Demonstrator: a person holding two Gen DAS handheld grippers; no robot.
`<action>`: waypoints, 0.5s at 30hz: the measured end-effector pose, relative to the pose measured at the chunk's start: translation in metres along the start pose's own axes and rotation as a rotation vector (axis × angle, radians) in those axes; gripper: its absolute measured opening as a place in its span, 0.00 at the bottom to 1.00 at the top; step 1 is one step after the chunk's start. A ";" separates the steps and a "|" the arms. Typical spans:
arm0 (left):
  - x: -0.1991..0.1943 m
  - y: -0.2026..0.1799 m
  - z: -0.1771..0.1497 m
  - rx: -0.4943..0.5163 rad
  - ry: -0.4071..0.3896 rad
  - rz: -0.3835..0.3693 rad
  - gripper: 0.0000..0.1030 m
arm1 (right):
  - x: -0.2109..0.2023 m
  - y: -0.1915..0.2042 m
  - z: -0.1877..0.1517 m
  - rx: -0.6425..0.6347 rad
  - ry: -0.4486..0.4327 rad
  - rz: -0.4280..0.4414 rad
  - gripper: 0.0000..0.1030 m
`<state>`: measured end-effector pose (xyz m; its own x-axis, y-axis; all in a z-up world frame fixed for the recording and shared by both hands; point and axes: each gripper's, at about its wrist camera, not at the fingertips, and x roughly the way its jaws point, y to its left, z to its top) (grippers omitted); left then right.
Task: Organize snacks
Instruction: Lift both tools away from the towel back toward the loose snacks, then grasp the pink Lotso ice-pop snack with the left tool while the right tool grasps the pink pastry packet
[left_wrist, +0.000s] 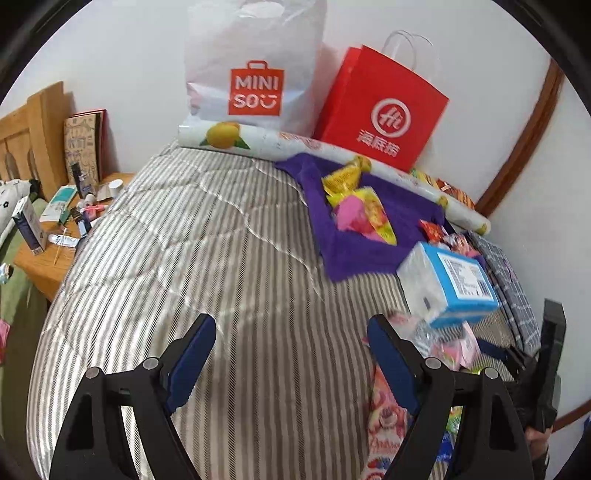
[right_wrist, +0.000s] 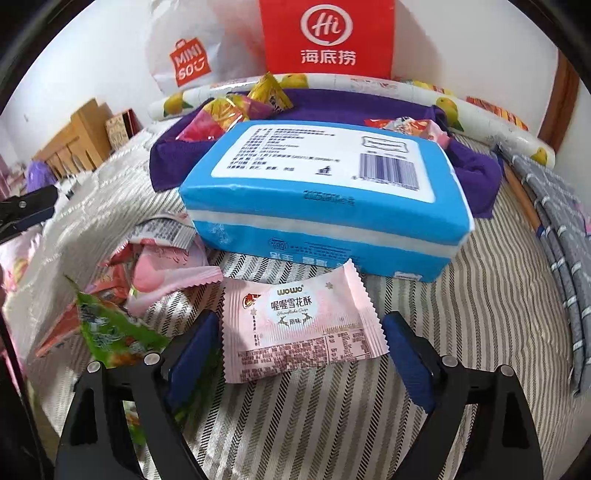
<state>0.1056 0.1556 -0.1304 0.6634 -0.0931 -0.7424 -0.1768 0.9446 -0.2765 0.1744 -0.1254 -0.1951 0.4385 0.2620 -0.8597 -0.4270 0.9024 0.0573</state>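
Note:
My right gripper (right_wrist: 301, 319) is open and points down at a pink snowflake-crisp packet (right_wrist: 295, 332) that lies flat on the striped bedding between its blue pads, which stand just off its edges. Behind the packet lies a blue tissue pack (right_wrist: 321, 206). Beyond that, a purple cloth (right_wrist: 476, 173) holds several wrapped snacks. More loose snack packets (right_wrist: 110, 325) are piled to the left. My left gripper (left_wrist: 291, 325) is open over bare striped bedding with nothing between its fingers. The tissue pack (left_wrist: 450, 280) and purple cloth (left_wrist: 369, 236) are to its right.
A white Miniso bag (left_wrist: 255, 74) and a red paper bag (left_wrist: 384, 110) lean against the wall behind a rolled lemon-print mat (left_wrist: 258, 142). A wooden nightstand (left_wrist: 44, 258) crowded with bottles stands at the left. Grey checked fabric (right_wrist: 554, 221) lies at the right.

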 end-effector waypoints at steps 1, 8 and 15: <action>0.000 -0.003 -0.002 0.012 0.009 0.000 0.81 | 0.001 0.002 0.000 -0.007 -0.001 -0.007 0.89; 0.004 -0.027 -0.020 0.077 0.105 -0.050 0.81 | -0.007 -0.006 -0.004 -0.002 -0.034 -0.009 0.71; 0.008 -0.057 -0.041 0.204 0.160 -0.044 0.81 | -0.022 -0.017 -0.014 0.012 -0.063 -0.008 0.61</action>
<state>0.0916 0.0886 -0.1458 0.5405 -0.1689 -0.8242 0.0110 0.9810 -0.1938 0.1608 -0.1515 -0.1848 0.4905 0.2755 -0.8267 -0.4142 0.9084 0.0570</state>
